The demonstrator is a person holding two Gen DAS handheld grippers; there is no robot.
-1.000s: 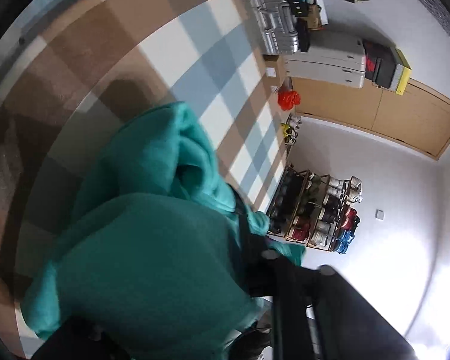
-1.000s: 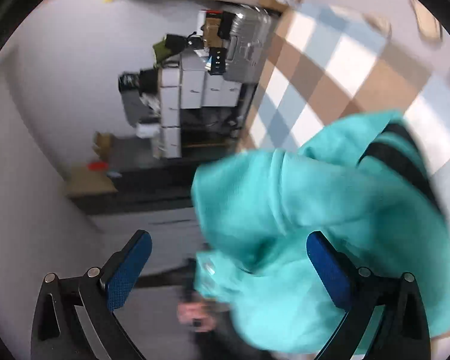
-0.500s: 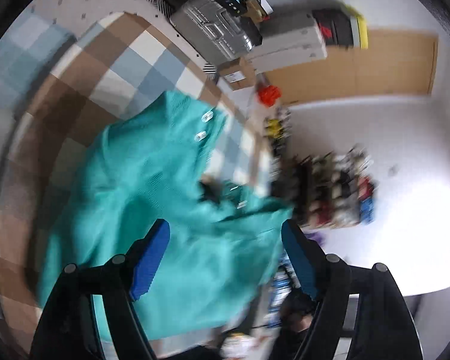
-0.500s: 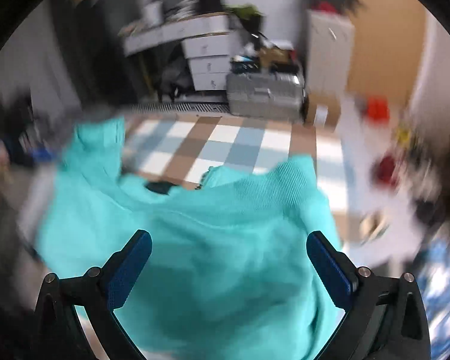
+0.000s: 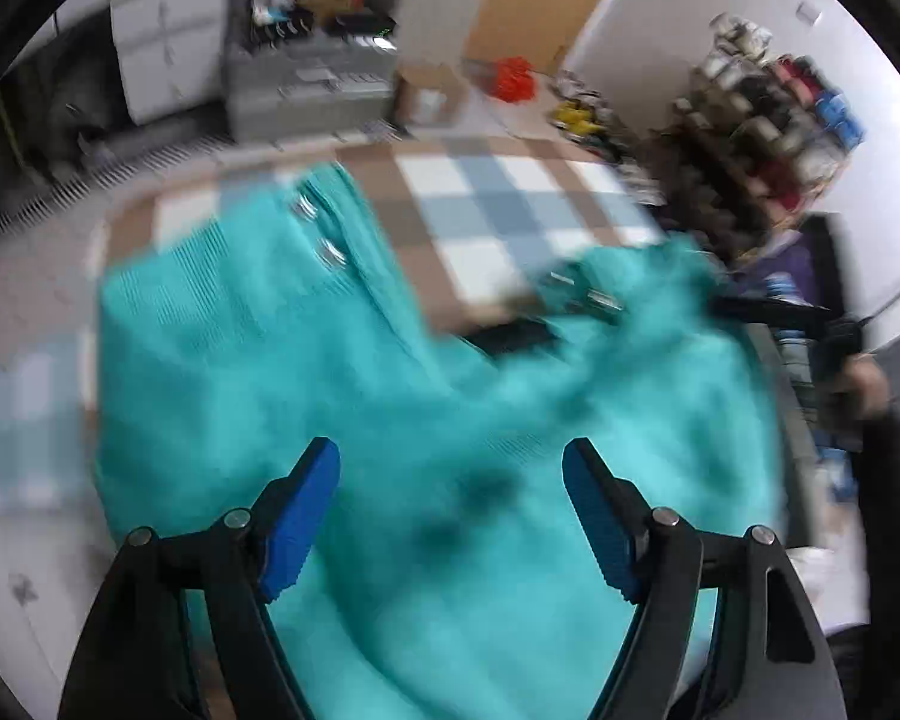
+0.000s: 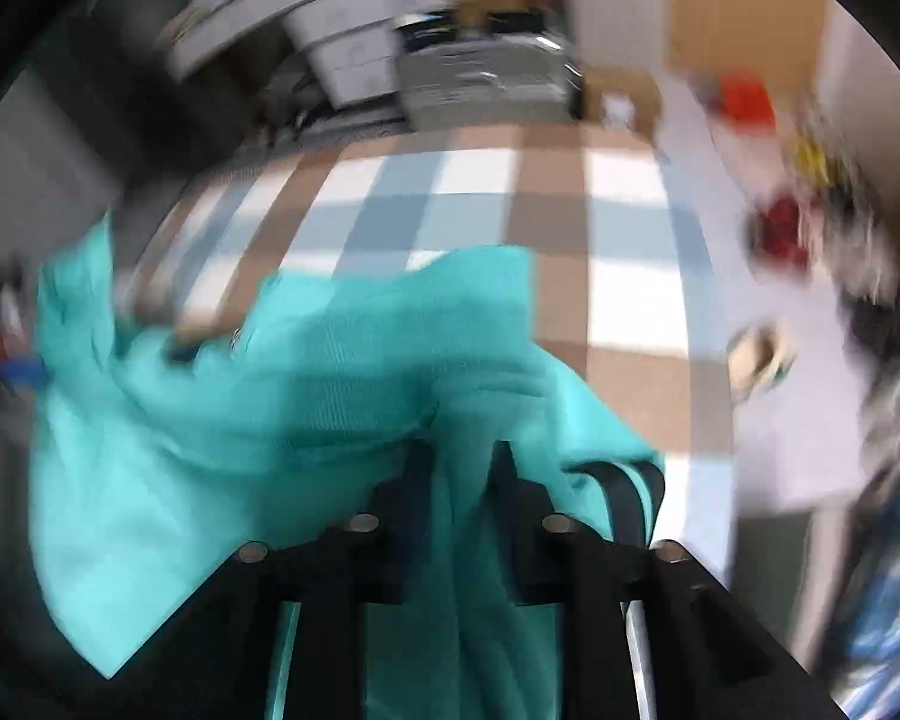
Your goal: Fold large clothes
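The teal garment (image 5: 342,396) is lying crumpled over the checked rug (image 5: 510,210), its outline smeared by blur; the left gripper (image 5: 450,468) is hovering released above it; the right gripper (image 6: 462,456) is closing its jaws on a teal fold, pads hidden

Each gripper is a black frame with round silver pivot screws along its linkage. The left gripper (image 5: 450,468) carries ribbed blue pads (image 5: 297,519) on its two fingers. At the right edge of the left view hangs a dark sleeve (image 5: 888,516).
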